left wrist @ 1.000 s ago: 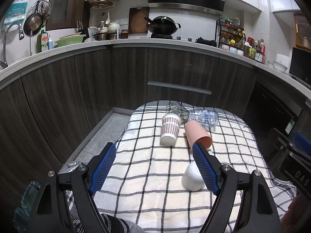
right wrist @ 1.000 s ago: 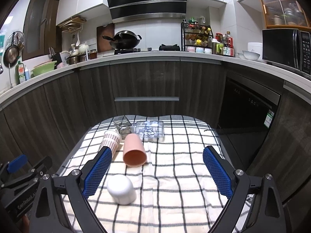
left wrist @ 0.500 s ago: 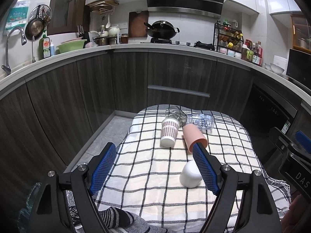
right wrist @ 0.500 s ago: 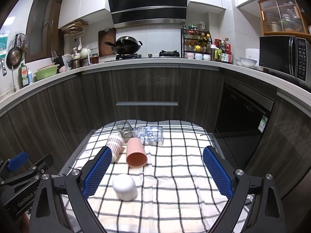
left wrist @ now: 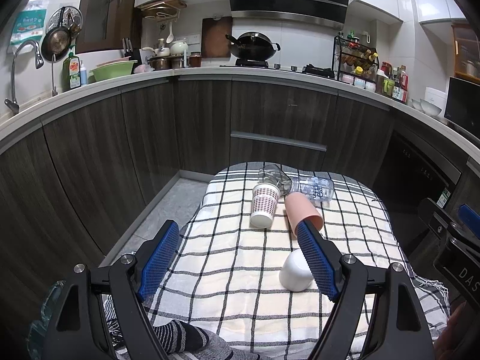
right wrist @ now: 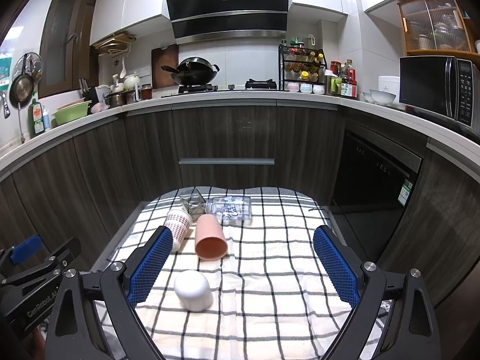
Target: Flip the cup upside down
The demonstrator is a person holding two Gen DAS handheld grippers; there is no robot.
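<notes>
A white cup (left wrist: 295, 273) (right wrist: 193, 289) stands upside down on the checked cloth (left wrist: 240, 258) (right wrist: 270, 270), nearest to me. Behind it a pink cup (left wrist: 301, 213) (right wrist: 209, 240) lies on its side, mouth toward me. A dotted paper cup (left wrist: 264, 205) (right wrist: 177, 225) lies on its side to its left. A clear glass (left wrist: 274, 175) (right wrist: 193, 204) and a clear printed jar (left wrist: 315, 189) (right wrist: 231, 210) lie at the back. My left gripper (left wrist: 240, 264) and right gripper (right wrist: 243, 267) are both open and empty, held above the near part of the cloth.
Dark wood cabinets (right wrist: 228, 144) with a drawer handle curve behind the small table. A dishwasher front (right wrist: 378, 177) stands at the right. The floor (left wrist: 168, 207) shows left of the table. The other gripper's body shows at the right edge of the left wrist view (left wrist: 450, 240).
Both grippers have drawn back and risen a little, so the cups look smaller and farther. The cups have not moved. Both grippers stay open.
</notes>
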